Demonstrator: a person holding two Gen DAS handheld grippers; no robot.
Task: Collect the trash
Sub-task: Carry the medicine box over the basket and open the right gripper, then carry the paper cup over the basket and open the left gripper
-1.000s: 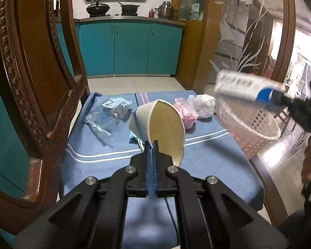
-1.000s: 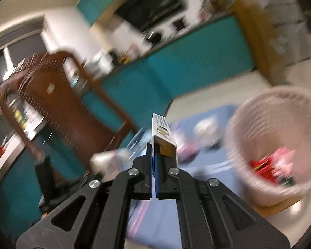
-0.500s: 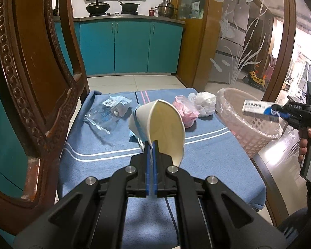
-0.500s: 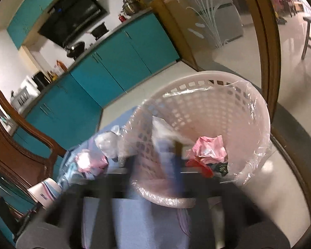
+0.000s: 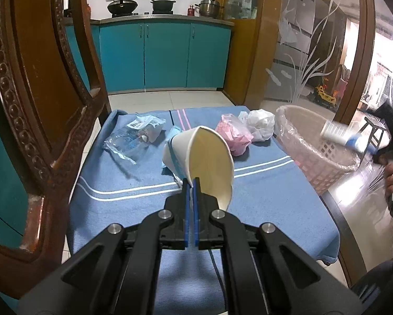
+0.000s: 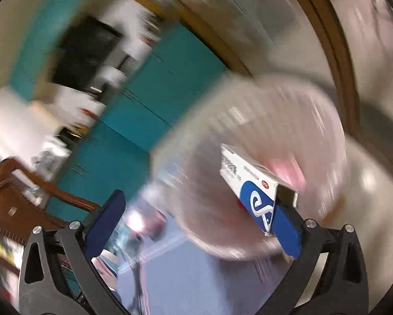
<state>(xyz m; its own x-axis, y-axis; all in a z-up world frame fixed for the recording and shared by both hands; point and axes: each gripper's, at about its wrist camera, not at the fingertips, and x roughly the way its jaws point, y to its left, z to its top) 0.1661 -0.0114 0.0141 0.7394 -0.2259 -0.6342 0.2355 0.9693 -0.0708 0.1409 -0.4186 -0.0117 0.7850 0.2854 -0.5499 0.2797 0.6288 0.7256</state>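
Observation:
My left gripper (image 5: pixel 190 183) is shut on the rim of a white paper cup (image 5: pixel 209 157), held tilted above the blue tablecloth (image 5: pixel 248 197). At the right, my right gripper (image 6: pixel 199 204) hangs over the pink mesh basket (image 6: pixel 262 110), its jaws opening wide. A white and blue box (image 6: pixel 248 181) rests against the right pad only; the left pad is far from it. The left wrist view shows that box (image 5: pixel 343 135) blurred above the basket (image 5: pixel 309 141). On the cloth lie a pink bag (image 5: pixel 234 134), a white bag (image 5: pixel 259 123) and a clear wrapper (image 5: pixel 133 136).
A carved wooden chair (image 5: pixel 26 92) stands close at the left. The basket, lined with clear plastic, sits at the table's right edge. A person's hand (image 5: pixel 391 178) holds the right gripper's handle. Teal kitchen cabinets (image 5: pixel 165 57) are at the back.
The right gripper swung over the basket, rolled, and its jaws went from shut on the box to wide apart. The left gripper and the cup stayed put.

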